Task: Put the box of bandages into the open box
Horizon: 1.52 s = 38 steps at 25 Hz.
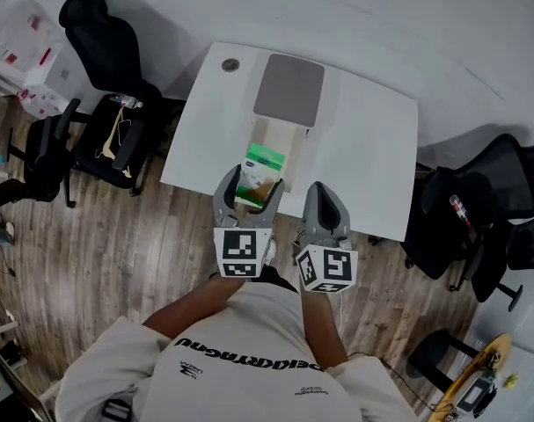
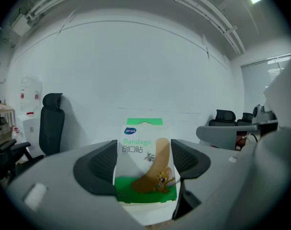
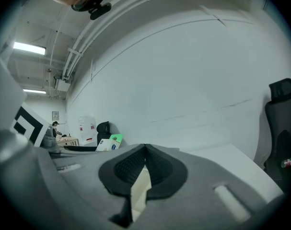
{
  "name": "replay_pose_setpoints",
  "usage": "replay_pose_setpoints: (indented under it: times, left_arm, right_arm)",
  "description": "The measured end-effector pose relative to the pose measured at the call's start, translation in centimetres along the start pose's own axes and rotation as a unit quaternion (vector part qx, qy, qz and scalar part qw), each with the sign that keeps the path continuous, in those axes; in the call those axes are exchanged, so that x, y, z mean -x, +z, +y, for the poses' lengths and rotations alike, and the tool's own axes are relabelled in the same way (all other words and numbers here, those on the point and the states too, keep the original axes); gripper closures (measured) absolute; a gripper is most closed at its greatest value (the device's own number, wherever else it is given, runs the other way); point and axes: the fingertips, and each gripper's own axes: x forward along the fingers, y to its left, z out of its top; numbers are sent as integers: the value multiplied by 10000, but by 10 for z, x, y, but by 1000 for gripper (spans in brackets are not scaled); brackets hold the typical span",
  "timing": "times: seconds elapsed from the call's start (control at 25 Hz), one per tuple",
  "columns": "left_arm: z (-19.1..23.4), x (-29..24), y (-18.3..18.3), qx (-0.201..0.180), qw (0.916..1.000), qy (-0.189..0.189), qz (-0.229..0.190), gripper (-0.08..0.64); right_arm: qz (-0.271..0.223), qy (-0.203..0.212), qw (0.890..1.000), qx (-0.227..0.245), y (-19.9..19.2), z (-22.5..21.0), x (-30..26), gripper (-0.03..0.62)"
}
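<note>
Room: white wall behind, wood floor (image 1: 117, 253) all round the white table (image 1: 372, 148).
Table edges: the near edge runs just ahead of the person, with both grippers held over it.
Open box (image 1: 268, 137): cream card, standing at the middle of the table's near edge, with its long side running away from the person.
Lid (image 1: 288, 89): grey, flat on the table, touching the far end of the open box.
Box of bandages (image 2: 144, 162): upright, printed face toward the left gripper's camera and green tab on top. It hangs over the near end of the open box; whether its lower edge rests inside I cannot tell.
Left gripper (image 1: 251, 193): jaws spread wide, one pad pressed on each narrow side of the box of bandages, gripping it.
Right gripper (image 3: 144, 169): jaws drawn together on a thin cream sheet of card, by the look of it the right wall of the open box.
Free room, right: a broad bare stretch of table from the open box to the table's right edge.
Free room, left: a narrower bare strip, with a small round hole (image 1: 230, 64) near the far left corner.
Chairs: black office chairs stand off the left end (image 1: 108, 104) and the right end (image 1: 478, 200), apart from the table.
</note>
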Motion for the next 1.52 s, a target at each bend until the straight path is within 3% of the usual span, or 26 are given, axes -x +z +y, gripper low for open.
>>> replay_pose_setpoints:
  times: [0.48, 0.8, 1.04, 1.52]
  left_arm:
    - [-1, -33, -14, 99, 9996, 96, 240, 196]
    - [-5, -53, -25, -143, 9993, 113, 324, 196]
    - [-5, -69, -46, -197, 9980, 92, 593, 196]
    - [7, -96, -80, -100, 9950, 190, 971, 196]
  right_arm:
    - [85, -22, 9998, 166, -7, -11, -13, 594]
    - [203, -28, 9997, 114, -16, -19, -15, 594]
    - [180, -42, 9994, 288, -17, -20, -16, 594]
    - [306, -72, 9993, 198, -29, -27, -20, 594]
